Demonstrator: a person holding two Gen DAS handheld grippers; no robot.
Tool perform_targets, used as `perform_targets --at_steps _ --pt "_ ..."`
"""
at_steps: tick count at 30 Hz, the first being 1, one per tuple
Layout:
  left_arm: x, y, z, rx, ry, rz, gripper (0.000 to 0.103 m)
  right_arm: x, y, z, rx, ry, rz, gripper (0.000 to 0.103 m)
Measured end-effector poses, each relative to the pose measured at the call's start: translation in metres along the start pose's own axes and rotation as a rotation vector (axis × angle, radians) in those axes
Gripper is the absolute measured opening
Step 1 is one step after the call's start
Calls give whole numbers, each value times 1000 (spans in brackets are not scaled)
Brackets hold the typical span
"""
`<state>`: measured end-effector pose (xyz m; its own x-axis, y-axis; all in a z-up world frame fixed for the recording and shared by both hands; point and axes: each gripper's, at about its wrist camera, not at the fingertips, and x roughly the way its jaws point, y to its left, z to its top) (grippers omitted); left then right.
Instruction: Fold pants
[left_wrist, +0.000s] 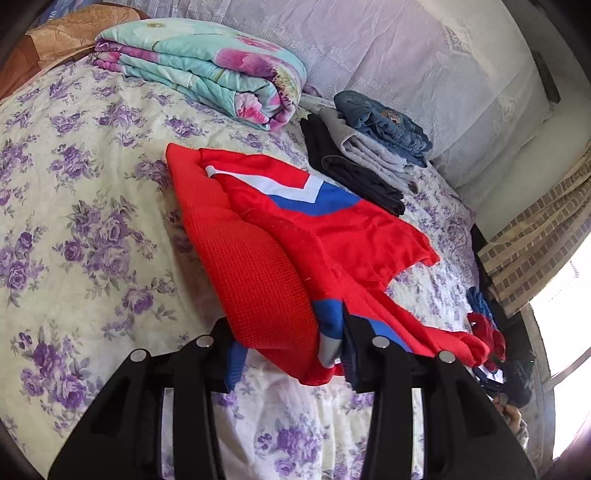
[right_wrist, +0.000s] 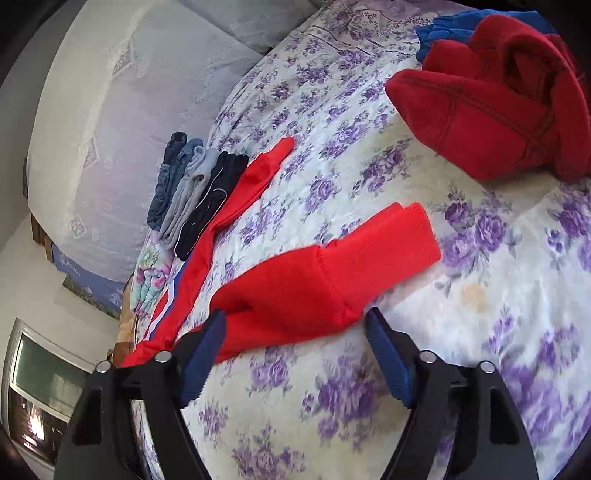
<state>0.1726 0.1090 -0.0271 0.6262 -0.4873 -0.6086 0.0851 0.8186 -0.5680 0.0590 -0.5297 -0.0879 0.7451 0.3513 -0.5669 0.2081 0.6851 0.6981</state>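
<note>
Red pants (left_wrist: 295, 229) with a white and blue stripe lie spread on the flowered bed. My left gripper (left_wrist: 288, 354) has its jaws around the ribbed waistband end, which is lifted off the sheet, so it is gripping the fabric. In the right wrist view the same pants (right_wrist: 325, 280) show two legs; the near leg's cuff lies between the jaws of my right gripper (right_wrist: 295, 332), which is open with blue fingertips (right_wrist: 388, 354) on either side, just above the sheet.
A stack of folded dark, grey and denim clothes (left_wrist: 369, 147) sits at the back by the lace-covered headboard. A folded floral quilt (left_wrist: 207, 70) lies behind. Unfolded red and blue garments (right_wrist: 495, 103) are piled at the bed's edge. The bedsheet (left_wrist: 74, 221) extends left.
</note>
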Motion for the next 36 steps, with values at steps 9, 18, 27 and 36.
perform_targets --at_steps 9,18,27,36 --pt "10 -8 63 -156 108 -62 41 31 46 98 28 -72 28 48" --pt "13 12 44 -237 117 -5 73 22 53 91 -129 -49 -56 79" --pt "-5 49 -16 -368 78 -89 74 65 19 56 23 56 52 47" --pt "-19 19 -48 -254 43 -24 84 128 54 95 78 42 138 26"
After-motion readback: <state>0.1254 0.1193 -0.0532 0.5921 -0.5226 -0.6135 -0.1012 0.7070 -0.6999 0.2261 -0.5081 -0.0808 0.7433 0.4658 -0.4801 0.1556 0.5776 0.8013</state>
